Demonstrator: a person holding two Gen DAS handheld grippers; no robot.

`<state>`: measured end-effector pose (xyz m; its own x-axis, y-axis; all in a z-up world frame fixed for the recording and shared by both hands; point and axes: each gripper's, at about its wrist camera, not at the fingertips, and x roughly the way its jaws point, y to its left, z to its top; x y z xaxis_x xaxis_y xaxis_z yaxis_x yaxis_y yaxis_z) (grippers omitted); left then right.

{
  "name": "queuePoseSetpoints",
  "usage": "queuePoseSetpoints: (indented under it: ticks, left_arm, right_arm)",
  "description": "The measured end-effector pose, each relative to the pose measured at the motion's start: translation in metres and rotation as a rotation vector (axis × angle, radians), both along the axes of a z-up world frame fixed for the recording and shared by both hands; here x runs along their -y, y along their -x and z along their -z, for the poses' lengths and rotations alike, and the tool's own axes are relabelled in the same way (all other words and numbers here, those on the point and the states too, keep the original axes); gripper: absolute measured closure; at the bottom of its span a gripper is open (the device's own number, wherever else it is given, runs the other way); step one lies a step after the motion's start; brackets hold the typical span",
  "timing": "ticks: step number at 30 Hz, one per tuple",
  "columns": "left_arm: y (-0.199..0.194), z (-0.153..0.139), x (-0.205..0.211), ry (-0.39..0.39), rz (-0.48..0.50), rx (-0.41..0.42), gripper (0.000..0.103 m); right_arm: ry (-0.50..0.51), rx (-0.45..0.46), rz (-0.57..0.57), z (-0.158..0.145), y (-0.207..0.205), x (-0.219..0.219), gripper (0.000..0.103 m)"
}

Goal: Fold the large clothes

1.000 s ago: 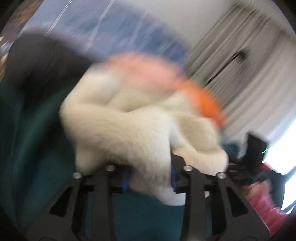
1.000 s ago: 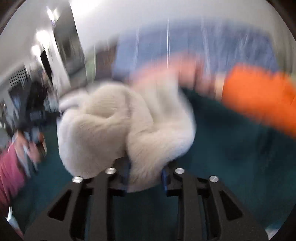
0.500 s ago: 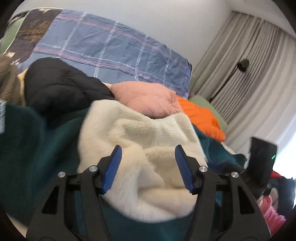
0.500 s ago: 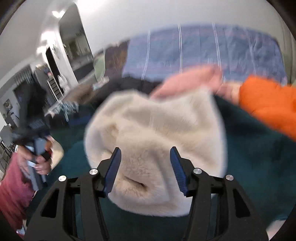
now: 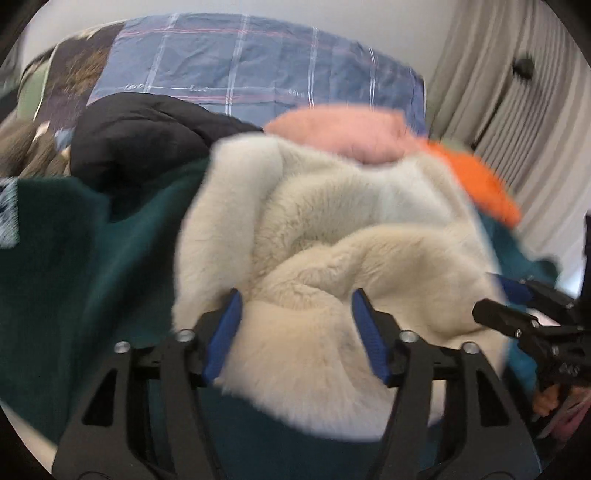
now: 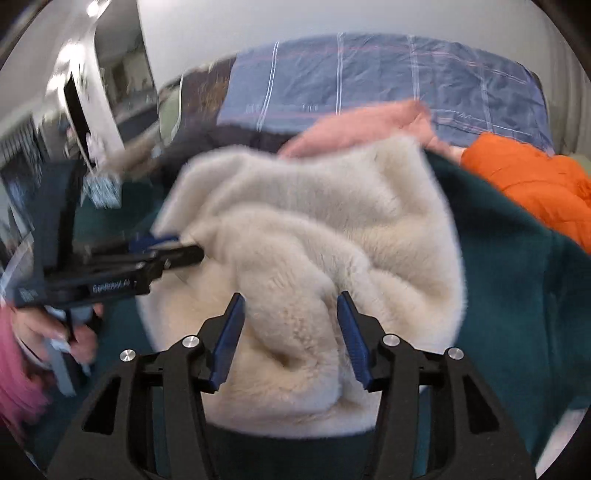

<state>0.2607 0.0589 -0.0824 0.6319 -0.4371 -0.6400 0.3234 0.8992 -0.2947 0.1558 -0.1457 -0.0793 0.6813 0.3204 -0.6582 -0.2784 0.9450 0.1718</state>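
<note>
On the teal bedspread (image 5: 74, 266) before grey curtains (image 5: 517, 92), both jaws released.

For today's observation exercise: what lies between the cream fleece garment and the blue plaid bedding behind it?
In the left wrist view, a pink garment and black jacket lie between cream fleece and plaid bedding.

Behind your pile you have a blue checked bedsheet (image 5: 258, 66) against the white wall (image 6: 258, 26), grey curtains (image 5: 517, 110) to one side, and a doorway (image 6: 122, 66) opposite.
</note>
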Motion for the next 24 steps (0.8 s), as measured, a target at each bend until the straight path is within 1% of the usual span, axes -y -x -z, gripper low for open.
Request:
queuePoseSetpoints:
  ticks: [1,3,5,6,7,8,9,10,12,15,17,18,19,20,21,22,23,24]
  left_arm:
    - [0.005,-0.006,-0.009,0.012,-0.018,0.009,0.035]
    - [0.017,-0.017,-0.036,0.014,-0.086,0.031,0.035]
    - [0.028,-0.017,-0.067,0.030,-0.157,0.037,0.033]
    - [0.033,-0.015,-0.083,0.041,-0.203,0.034,0.030]
    - [0.040,-0.010,-0.108,0.059,-0.278,0.023,0.026]
    - [0.045,-0.005,-0.124,0.067,-0.323,0.011,0.024]
    - [0.050,0.005,-0.146,0.079,-0.377,-0.011,0.022]
    - [0.059,0.018,-0.176,0.105,-0.443,-0.047,0.020]
    - [0.071,0.033,-0.214,0.164,-0.519,-0.090,0.018]
    - [0.087,0.055,-0.279,0.308,-0.676,-0.121,0.015]
    - [0.089,0.066,-0.317,0.453,-0.753,-0.119,0.015]
    - [0.086,0.072,-0.338,0.545,-0.786,-0.118,0.015]
    - [0.082,0.076,-0.346,0.591,-0.783,-0.123,0.015]
    - [0.072,0.082,-0.358,0.668,-0.762,-0.143,0.015]
    - [0.067,0.085,-0.365,0.708,-0.758,-0.159,0.015]
    - [0.060,0.090,-0.375,0.756,-0.793,-0.173,0.016]
    - [0.056,0.093,-0.382,0.788,-0.832,-0.167,0.017]
    - [0.053,0.093,-0.392,0.828,-0.867,-0.141,0.019]
  right_arm:
    - [-0.010,0.019,-0.015,-0.011,0.004,-0.003,0.065]
    - [-0.015,0.029,-0.034,-0.020,0.000,-0.011,0.071]
    - [-0.017,0.007,-0.039,-0.017,-0.014,-0.027,0.071]
    - [-0.007,-0.020,-0.031,-0.007,-0.022,-0.035,0.071]
    - [0.015,-0.059,-0.018,0.007,-0.030,-0.039,0.071]
    - [0.050,-0.123,0.004,0.035,-0.046,-0.041,0.073]
    - [0.078,-0.143,0.017,0.054,-0.052,-0.043,0.073]
    - [0.114,-0.078,0.018,0.068,-0.049,-0.048,0.073]
    - [0.138,-0.052,0.019,0.061,-0.044,-0.053,0.072]
    - [0.108,-0.052,0.013,0.063,-0.042,-0.049,0.071]
    - [0.120,-0.049,0.014,0.062,-0.040,-0.050,0.071]
    - [0.130,-0.044,0.016,0.062,-0.039,-0.051,0.071]
    - [0.132,-0.042,0.016,0.061,-0.039,-0.050,0.071]
    - [0.128,-0.043,0.016,0.061,-0.039,-0.049,0.071]
    - [0.122,-0.043,0.015,0.064,-0.040,-0.049,0.071]
    - [0.116,-0.044,0.015,0.064,-0.039,-0.048,0.071]
    - [0.117,-0.044,0.015,0.065,-0.043,-0.051,0.071]
    - [0.121,-0.042,0.016,0.065,-0.043,-0.052,0.070]
